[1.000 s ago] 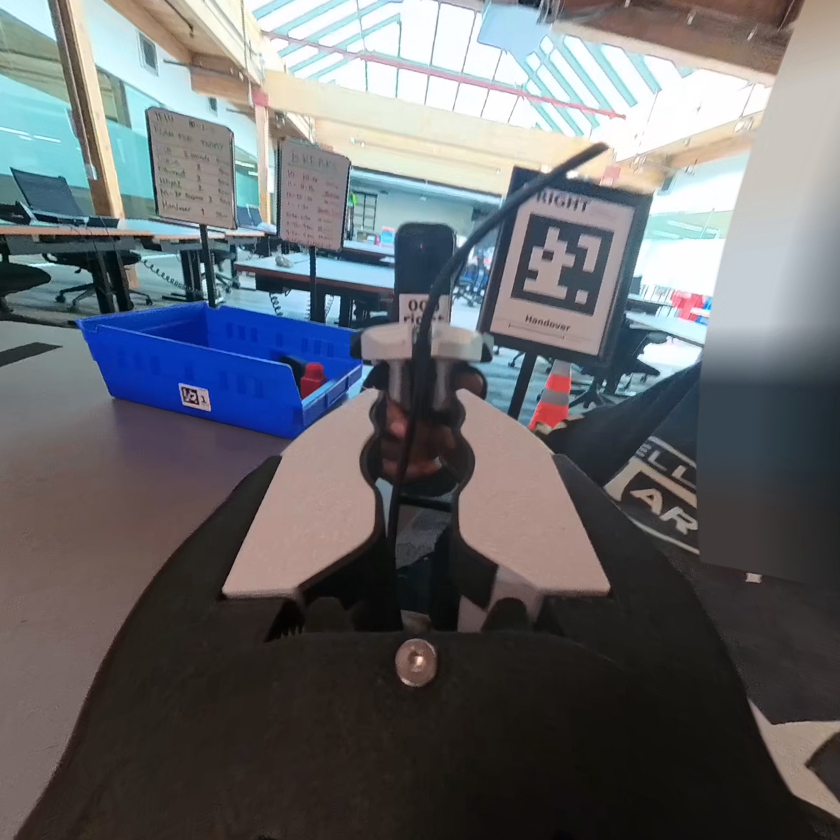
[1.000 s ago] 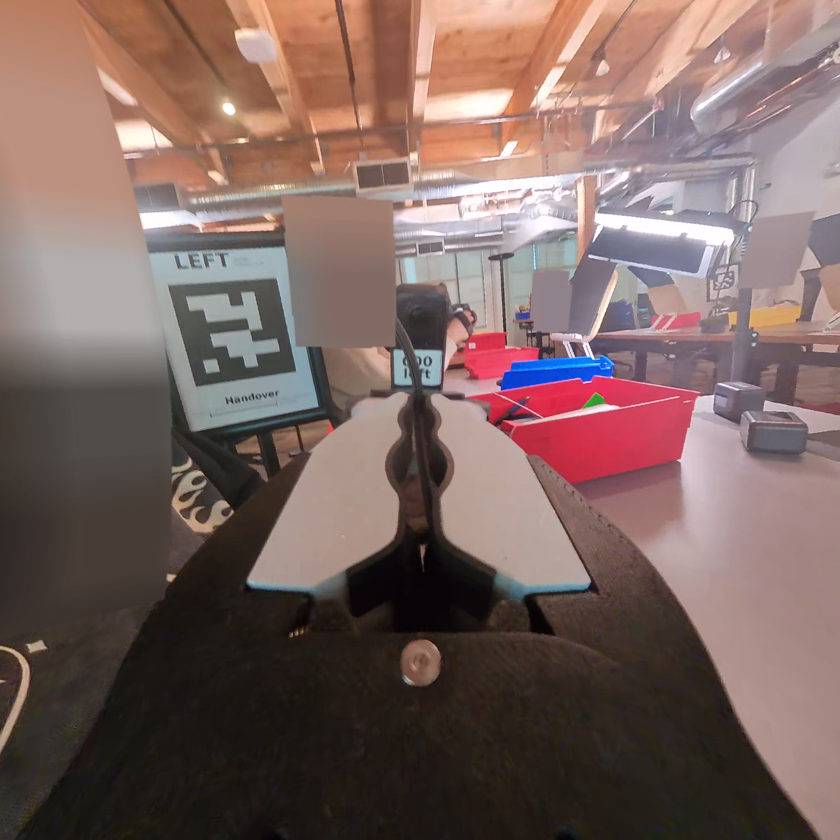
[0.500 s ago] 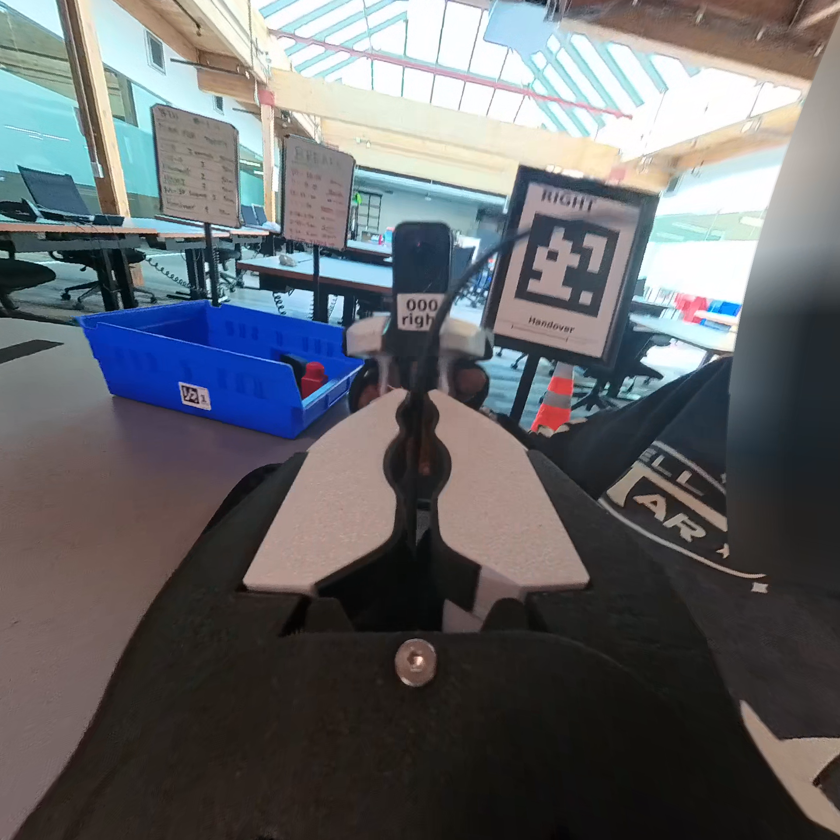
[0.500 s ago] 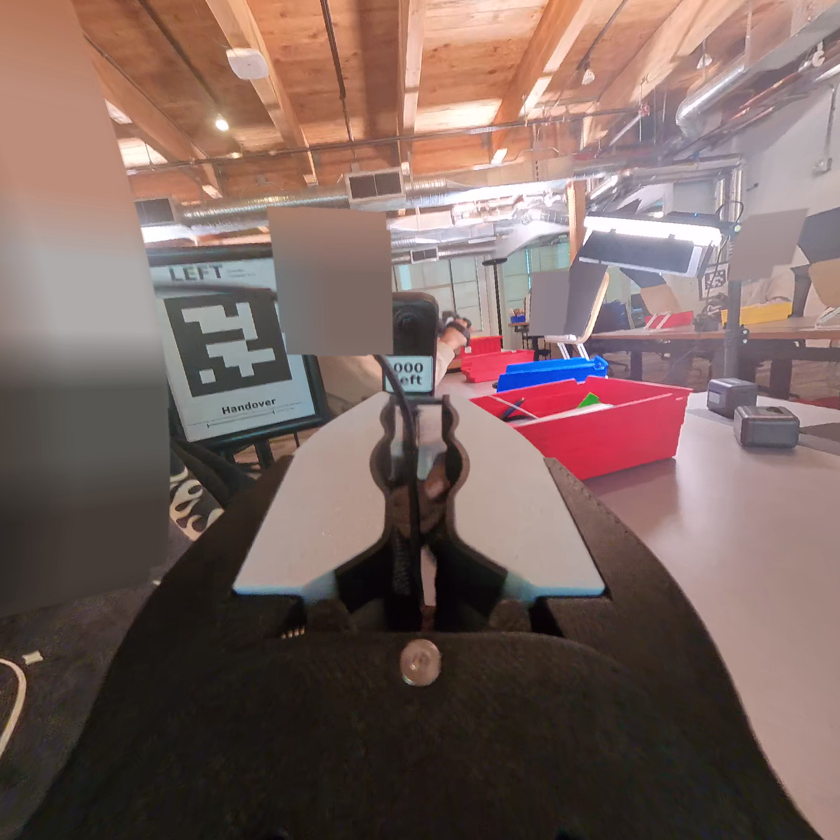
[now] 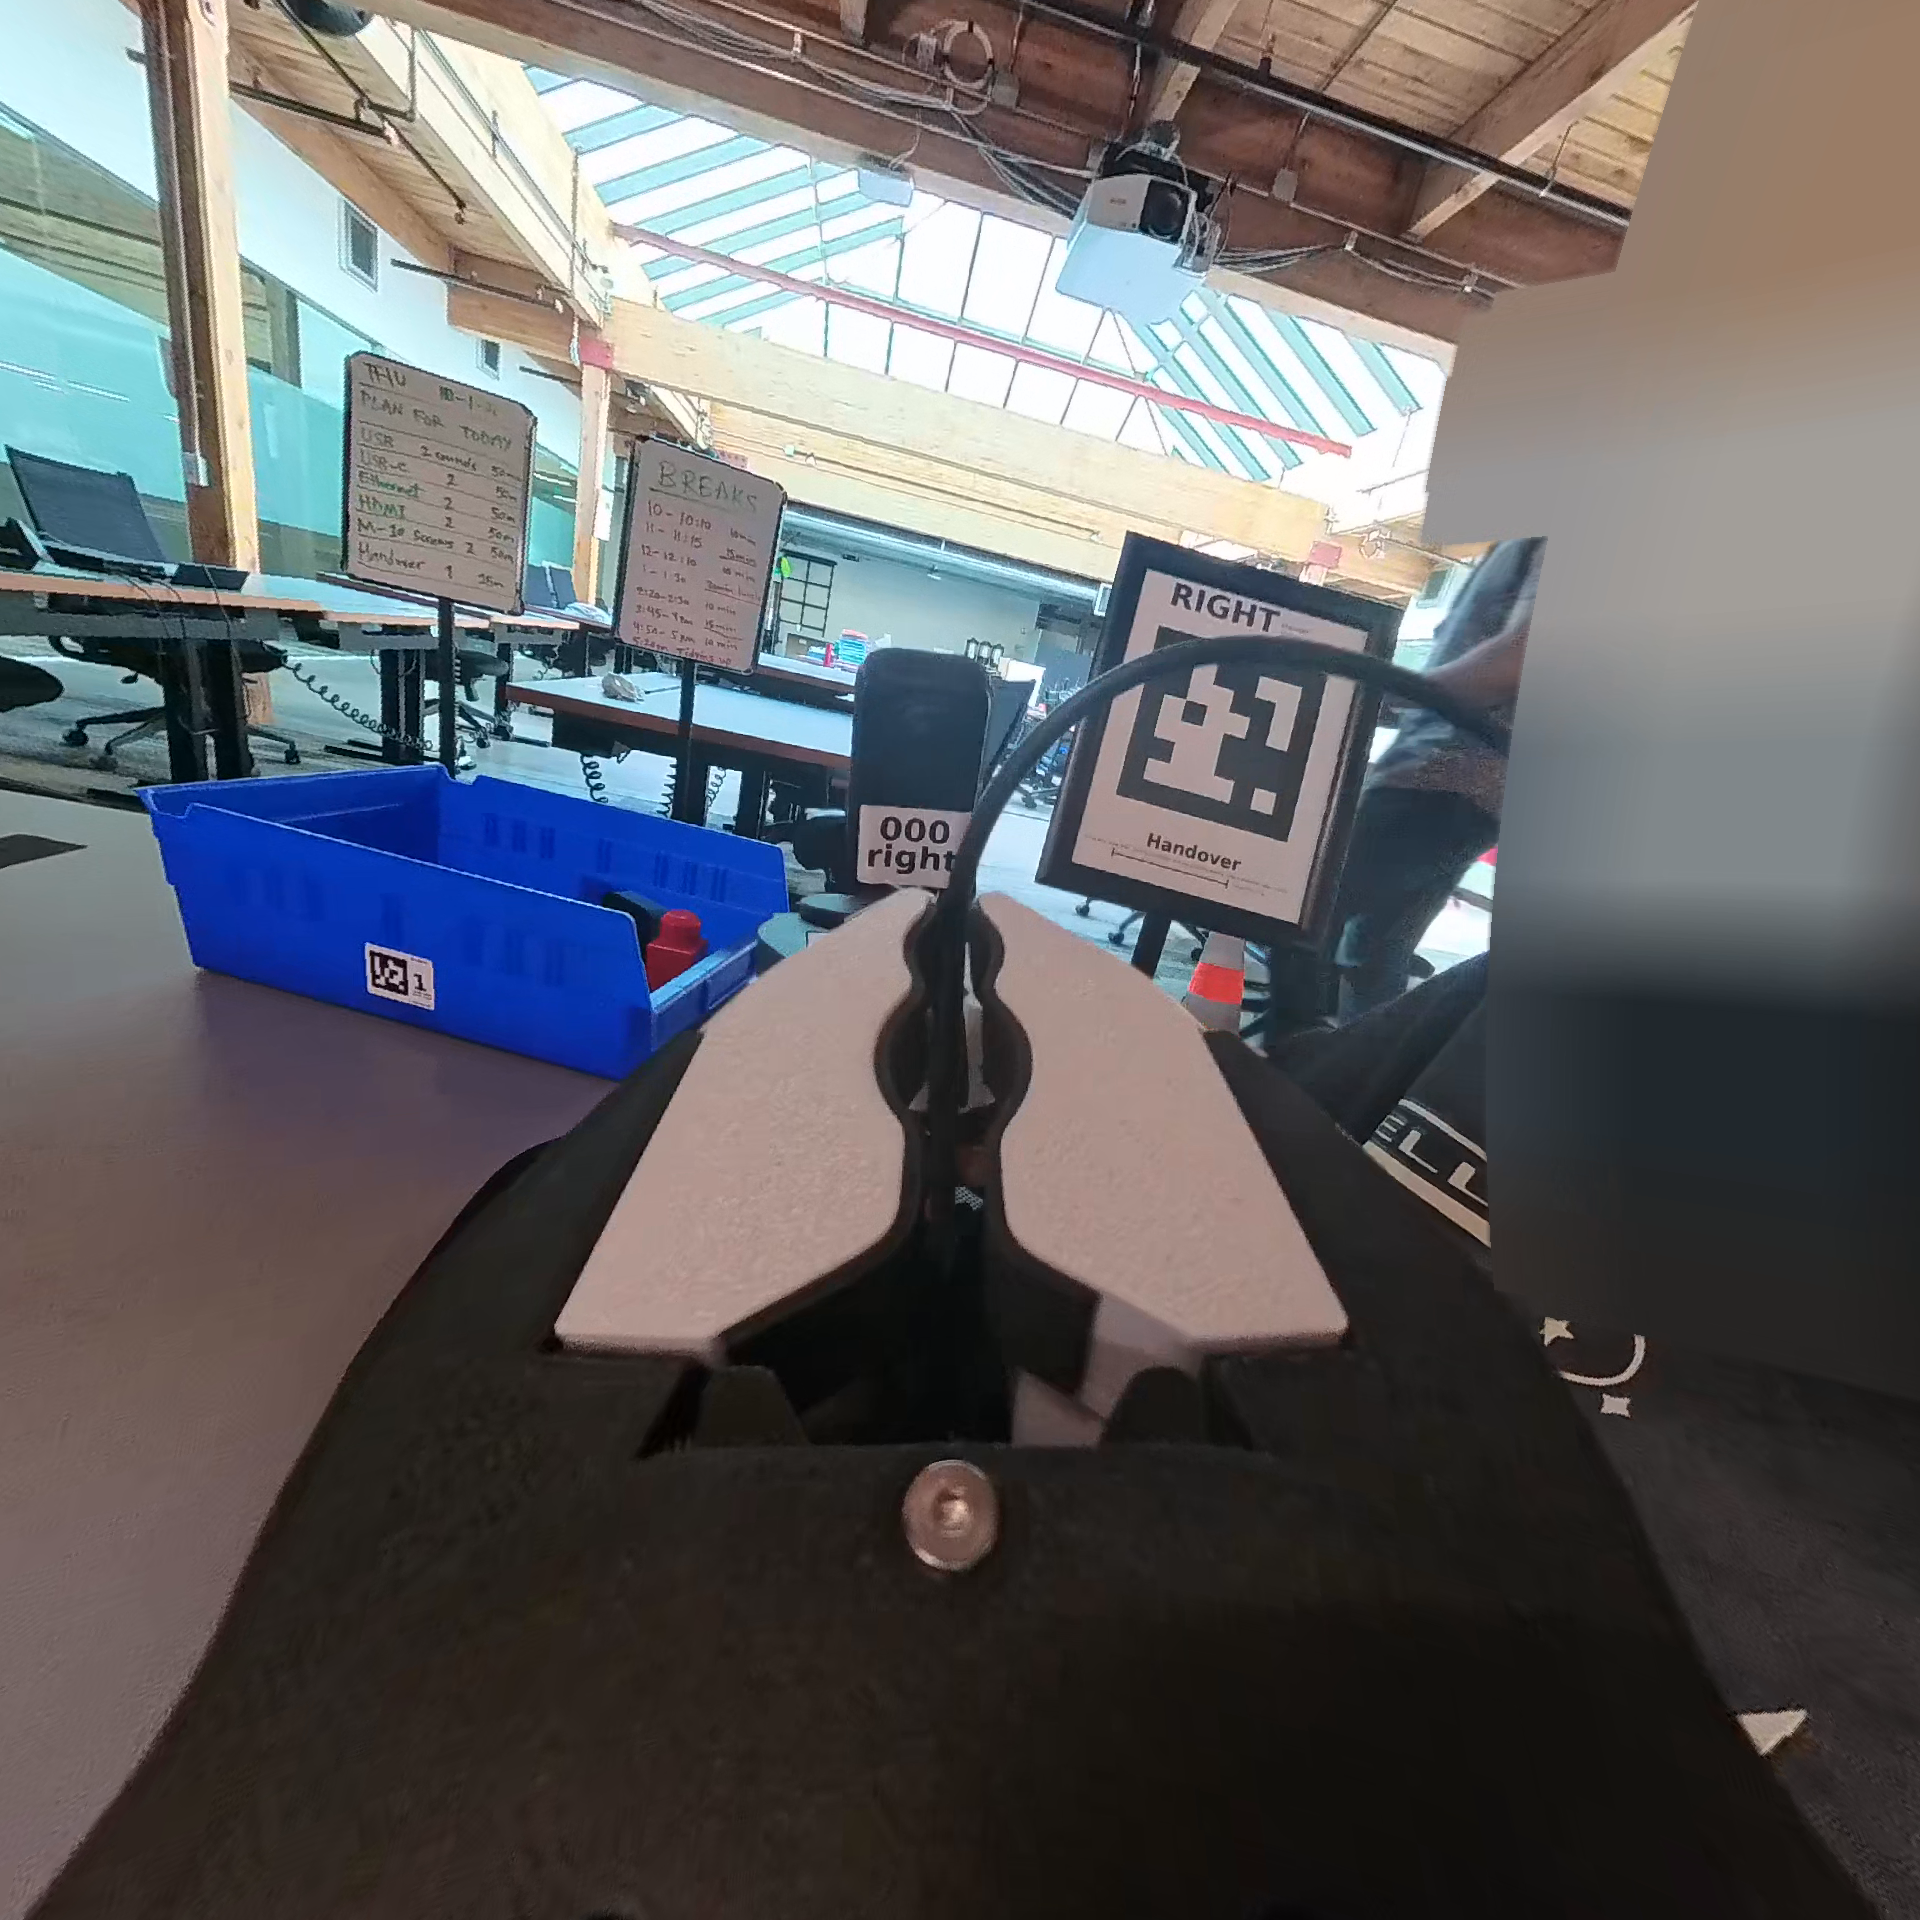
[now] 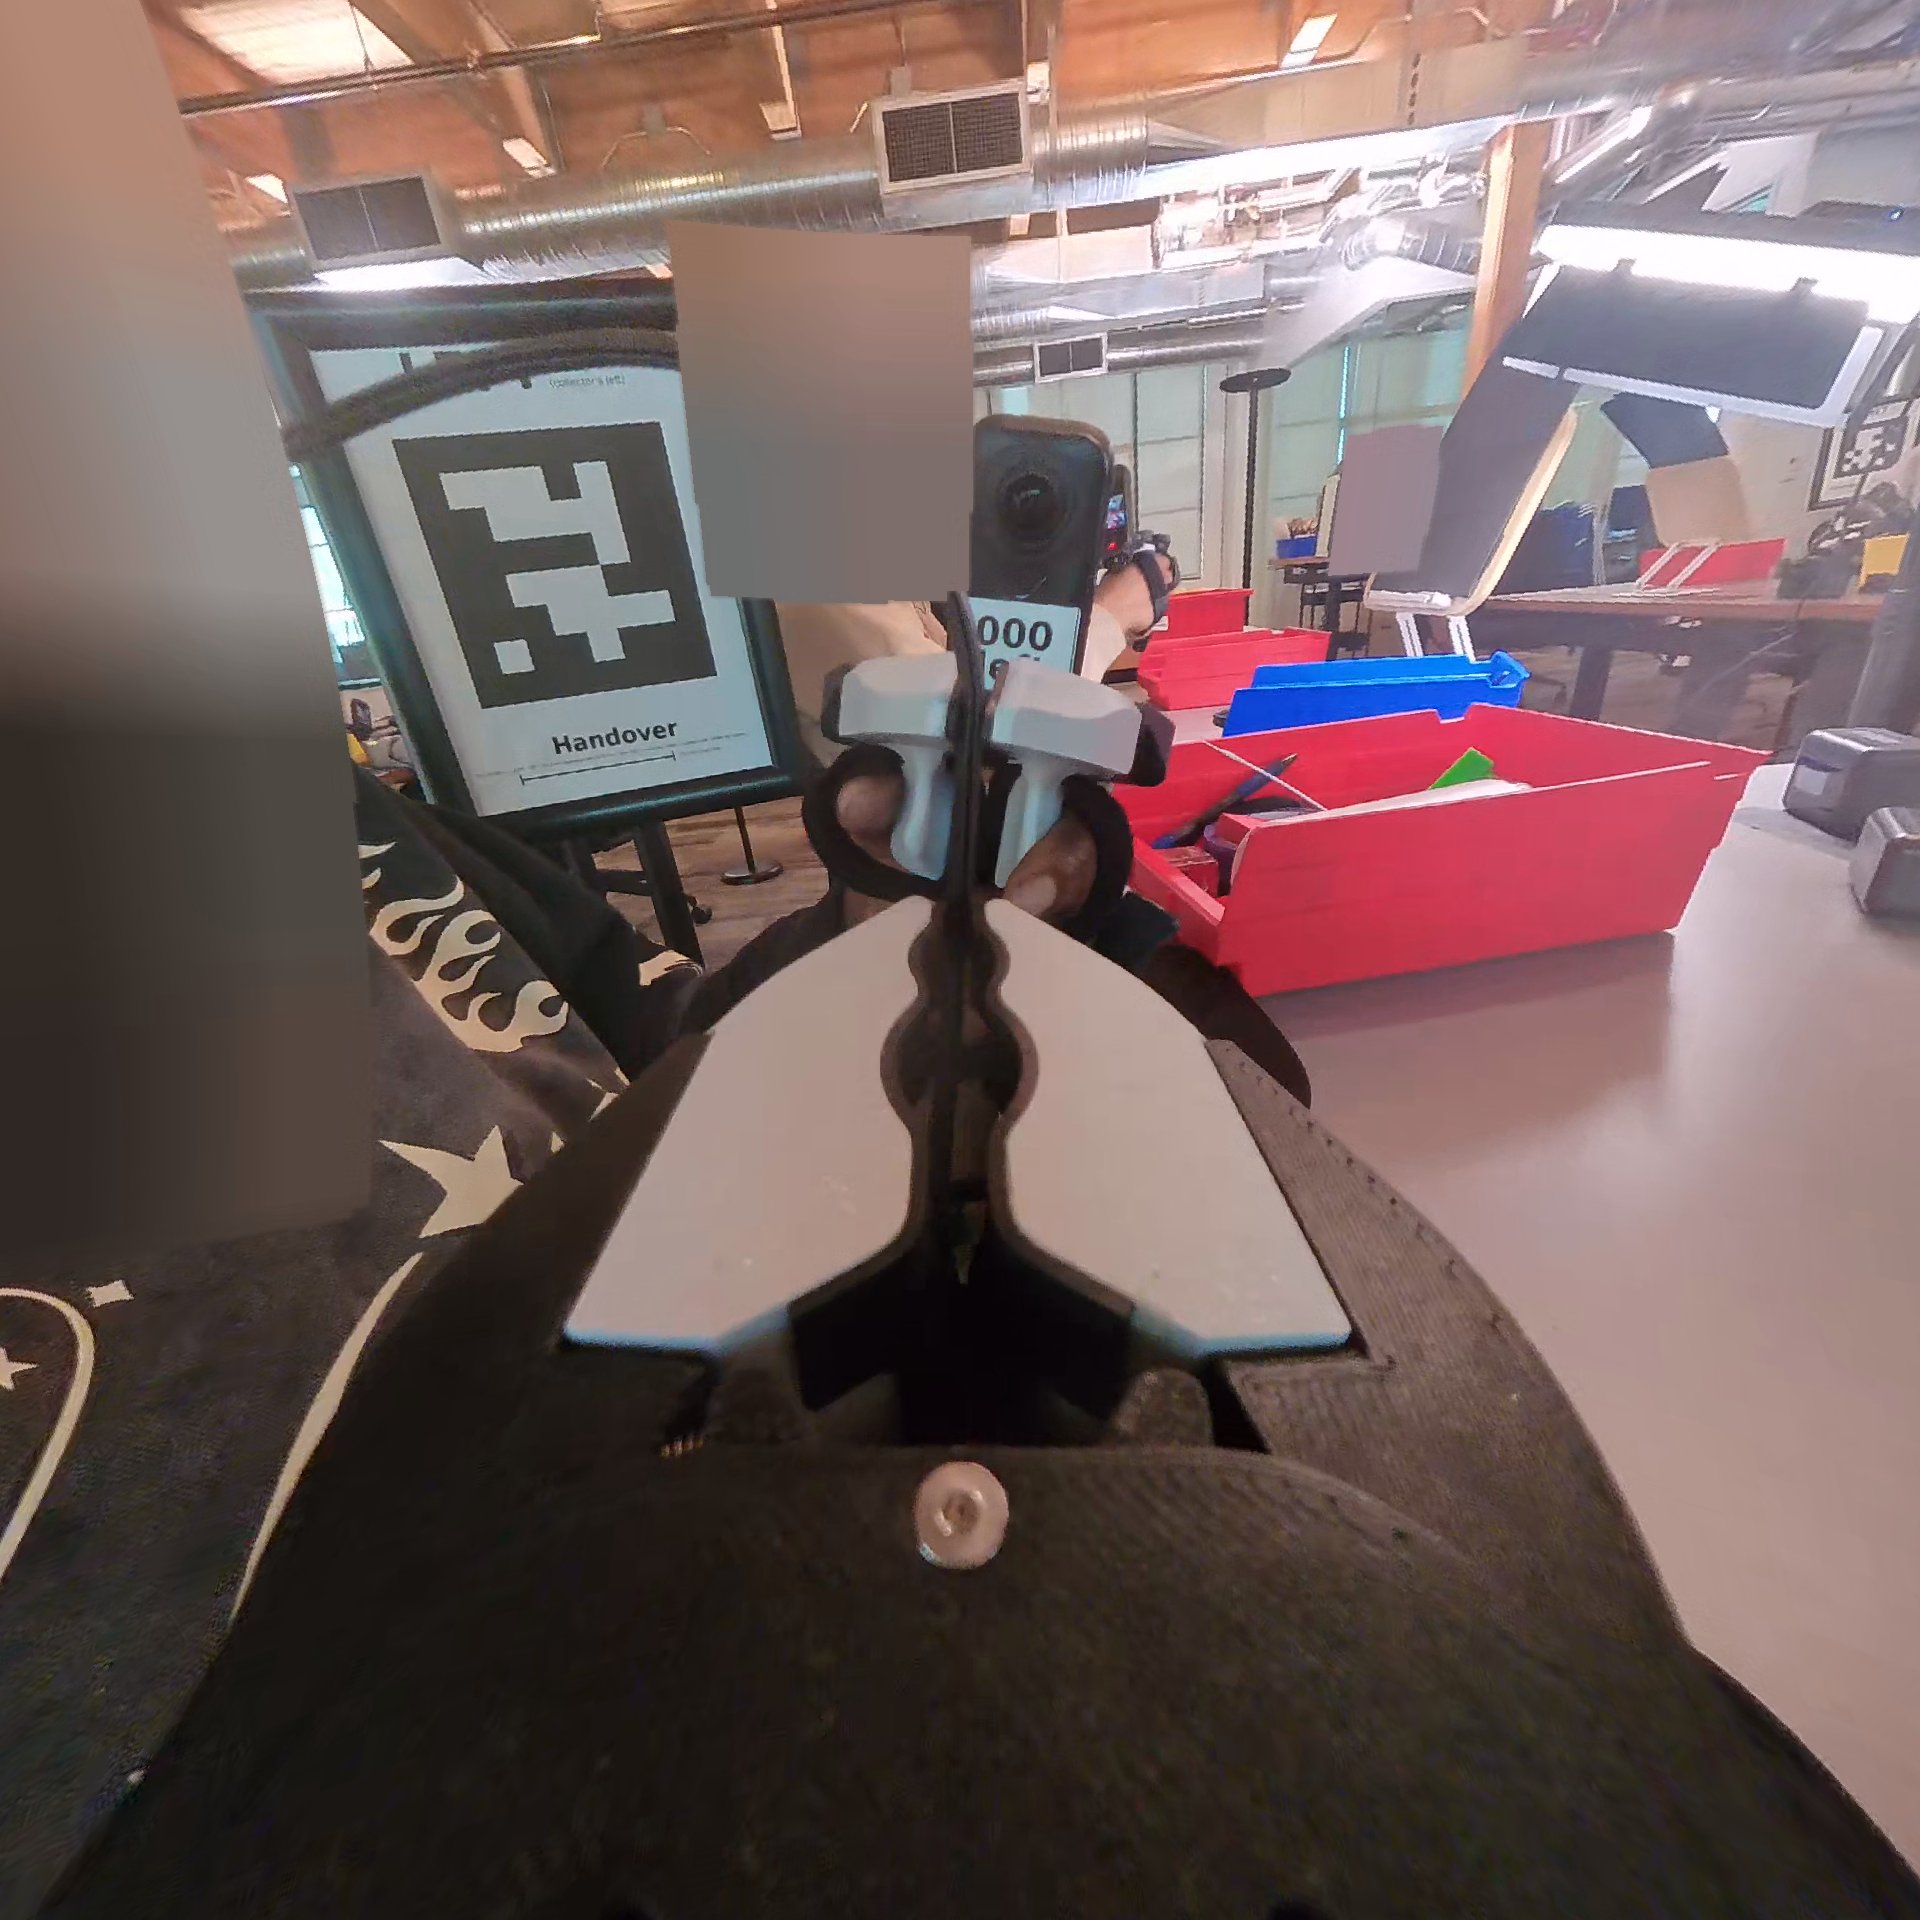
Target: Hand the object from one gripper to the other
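Black cable (image 5: 951,997) clamped in both grippers above the desk (image 5: 208,1143).
Left gripper (image 5: 951,914) fingers pressed together on the cable, arching up and right; right gripper (image 6: 961,920) fingers likewise pinched on it, just in front of the left gripper's tips. Blue bin (image 5: 436,883) left, red bin (image 6: 1455,852) right.

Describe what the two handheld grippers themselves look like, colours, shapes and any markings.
Both match. The left gripper and the right gripper each have two pale grey, textured fingers with wavy scalloped inner edges, set in a black housing with one silver screw at its centre. Seen from the right wrist view, the left gripper carries a black camera above a white label.
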Demonstrator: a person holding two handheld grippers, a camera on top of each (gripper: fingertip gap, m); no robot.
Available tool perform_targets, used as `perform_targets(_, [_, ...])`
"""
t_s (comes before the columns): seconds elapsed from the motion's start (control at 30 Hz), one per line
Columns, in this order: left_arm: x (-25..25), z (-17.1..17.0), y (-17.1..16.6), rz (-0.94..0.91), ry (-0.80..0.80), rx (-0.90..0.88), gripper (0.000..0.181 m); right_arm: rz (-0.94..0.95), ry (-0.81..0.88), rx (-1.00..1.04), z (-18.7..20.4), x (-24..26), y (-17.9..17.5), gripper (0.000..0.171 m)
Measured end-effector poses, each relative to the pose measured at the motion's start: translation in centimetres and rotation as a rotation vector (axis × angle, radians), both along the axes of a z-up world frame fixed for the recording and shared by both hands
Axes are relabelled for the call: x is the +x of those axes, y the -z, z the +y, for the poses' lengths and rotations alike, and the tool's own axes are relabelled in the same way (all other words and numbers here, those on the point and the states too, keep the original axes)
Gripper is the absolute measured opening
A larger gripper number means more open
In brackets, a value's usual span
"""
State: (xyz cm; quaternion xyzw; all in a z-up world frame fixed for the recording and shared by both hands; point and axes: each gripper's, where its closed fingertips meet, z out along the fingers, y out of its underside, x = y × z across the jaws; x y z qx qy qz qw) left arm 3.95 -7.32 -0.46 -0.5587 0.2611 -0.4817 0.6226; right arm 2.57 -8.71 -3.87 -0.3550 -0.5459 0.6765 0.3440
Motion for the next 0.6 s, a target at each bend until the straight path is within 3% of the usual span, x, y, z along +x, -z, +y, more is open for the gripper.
perform_targets(0.13, [-0.3,0.5,0.7,0.049,-0.025,-0.014,0.019,0.040,0.029,-0.020,0.7,0.4,-1.0,0.004])
perform_targets(0.3, [1.0,1.1,3.7,0.247,-0.045,-0.034,0.024,0.109,0.093,-0.037,1.7,0.9,-2.4,0.004])
perform_targets(0.43, [1.9,1.1,4.6,0.323,-0.055,-0.009,0.004,0.135,0.104,-0.061,1.9,1.3,-3.0,0.004])
perform_targets(0.6, [1.1,1.2,3.5,0.265,-0.078,0.003,0.003,0.161,0.107,-0.084,2.0,1.4,-3.4,0.012])
